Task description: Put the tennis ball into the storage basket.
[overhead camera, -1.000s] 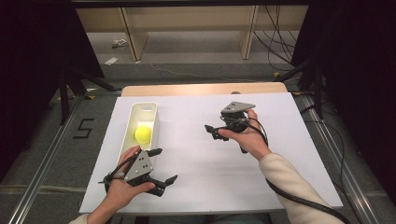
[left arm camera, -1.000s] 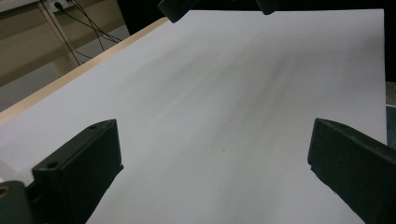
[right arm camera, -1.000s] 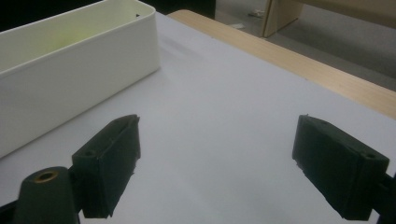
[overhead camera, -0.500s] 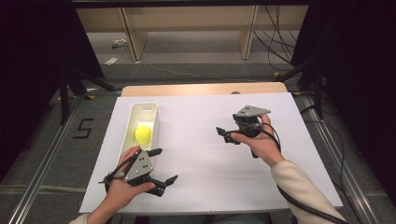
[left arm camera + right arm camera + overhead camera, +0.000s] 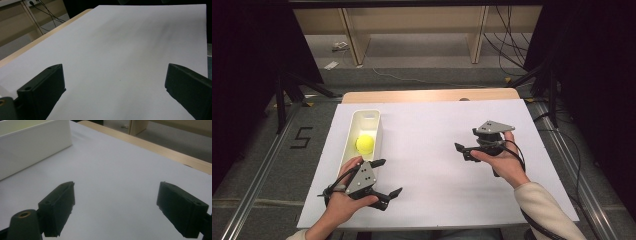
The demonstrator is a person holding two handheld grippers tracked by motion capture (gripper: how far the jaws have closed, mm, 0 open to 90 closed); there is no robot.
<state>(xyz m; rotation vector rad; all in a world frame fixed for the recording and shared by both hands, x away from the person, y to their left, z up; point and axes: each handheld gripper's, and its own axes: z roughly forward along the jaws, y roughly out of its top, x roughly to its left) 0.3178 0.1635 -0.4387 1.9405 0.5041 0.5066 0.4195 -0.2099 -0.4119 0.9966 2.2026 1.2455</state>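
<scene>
**Both grippers empty over the white sheet, ball in the tray**

A yellow ball (image 5: 365, 144) lies in a narrow white tray (image 5: 374, 118) at the left of the bench (image 5: 432, 95), which a white sheet (image 5: 432, 150) covers except for a wooden strip along the far edge. The ball sits about midway along the tray, touching neither gripper.

The left gripper (image 5: 386, 177) is at the near left of the sheet, just beside the near end of the tray, held in the person's left hand (image 5: 343, 200). Its fingers stand wide apart with nothing between them; in the left gripper view (image 5: 113, 87) they frame bare white sheet. The grey plate on top faces up, and the tips point towards the middle of the sheet.

The right gripper (image 5: 464, 151) is over the right half of the sheet, well apart from the tray and the ball, held in the right hand (image 5: 504, 162) with a pale sleeve (image 5: 544, 210) behind it. Its fingers point left, towards the tray, and are also apart and empty. In the right gripper view (image 5: 115, 205) they frame plain sheet, with the tray's long white wall (image 5: 35, 145) at the upper left and the wooden edge of the bench at the upper right
</scene>
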